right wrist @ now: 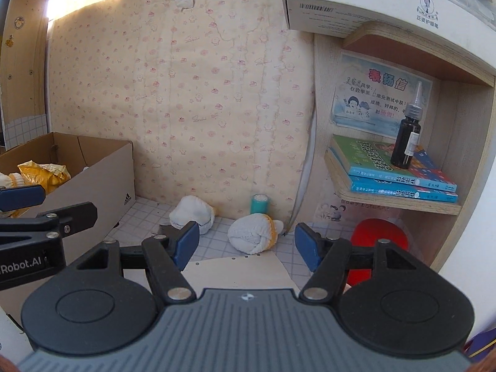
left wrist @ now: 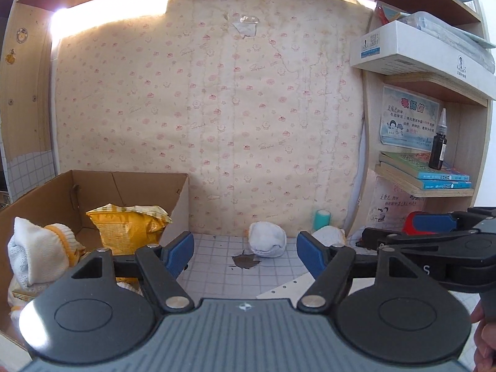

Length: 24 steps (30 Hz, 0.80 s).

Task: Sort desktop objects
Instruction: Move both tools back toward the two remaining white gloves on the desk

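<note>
Claws both spread wide, gripping nothing: left gripper (left wrist: 245, 252) bottom centre of its view, right gripper (right wrist: 246, 243) likewise. Two rolled white gloves on the tiled desktop (right wrist: 217, 241), one (right wrist: 192, 214) centre-left, another (right wrist: 252, 232) just right. Cardboard box (left wrist: 93, 192) at left, holding yellow snack bag (left wrist: 127, 226) and another glove (left wrist: 37, 251).

Cream wallpaper (left wrist: 217, 108) dotted with small pink prints is filling the back wall, wrinkling and staining in long vertical streaks, with a torn scrap of tape (left wrist: 246, 24) clinging near the top. Bright light (left wrist: 108, 9) is spilling in at the upper left (washing that corner out completely). A wooden shelf unit (right wrist: 400, 200) is standing at the right, and the surface (left wrist: 217, 266) is showing a white grid-tile covering.
</note>
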Tool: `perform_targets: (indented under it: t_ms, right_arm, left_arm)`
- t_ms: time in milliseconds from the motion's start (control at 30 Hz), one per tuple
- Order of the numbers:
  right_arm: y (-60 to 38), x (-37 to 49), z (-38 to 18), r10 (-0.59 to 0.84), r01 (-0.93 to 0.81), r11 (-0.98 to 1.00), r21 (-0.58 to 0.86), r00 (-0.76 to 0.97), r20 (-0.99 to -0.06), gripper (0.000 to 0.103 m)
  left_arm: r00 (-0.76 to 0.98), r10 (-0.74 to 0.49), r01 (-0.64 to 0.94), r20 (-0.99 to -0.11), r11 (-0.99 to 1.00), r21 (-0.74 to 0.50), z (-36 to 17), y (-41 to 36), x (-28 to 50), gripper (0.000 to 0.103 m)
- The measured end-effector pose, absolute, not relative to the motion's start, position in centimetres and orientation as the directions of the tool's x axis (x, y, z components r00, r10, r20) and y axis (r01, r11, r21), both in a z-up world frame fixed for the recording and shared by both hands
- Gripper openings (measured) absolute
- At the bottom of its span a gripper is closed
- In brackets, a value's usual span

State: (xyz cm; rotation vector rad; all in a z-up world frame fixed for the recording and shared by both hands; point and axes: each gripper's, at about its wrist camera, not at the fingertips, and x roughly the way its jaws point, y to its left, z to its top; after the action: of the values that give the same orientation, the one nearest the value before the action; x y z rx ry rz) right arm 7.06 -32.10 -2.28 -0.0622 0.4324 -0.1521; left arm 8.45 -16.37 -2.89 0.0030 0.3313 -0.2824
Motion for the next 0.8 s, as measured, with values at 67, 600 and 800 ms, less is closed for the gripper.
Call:
perform_targets:
  t_ms: [67, 600, 800]
  right_arm:
    - [-32.6, 7.5, -2.5, -0.155, 0.133, 0.988, -0.082, 0.895, -0.417, 0.067]
    - [-35.5, 11.4, -4.4, -0.151, 0.142, 0.988, -0.055, 0.877, -0.455, 0.067]
    - [-36.2, 12.4, -4.5, -0.161, 0.153, 0.987, -0.056, 0.873, -0.461, 0.067]
  left_arm:
    - [0.906, -0.269, 0.268, -0.326, 0.962, -0.049, -3.1, -17.0, 9.1, 0.076]
    - [0.883, -0.227, 0.233, -0.411, 0.972, -0.037, -5.5, -20.2, 16.0, 0.076]
    - [0.886, -0.184, 0.192, -0.426, 0.981, -0.023, -6.1, -21.1, 17.7, 0.076]
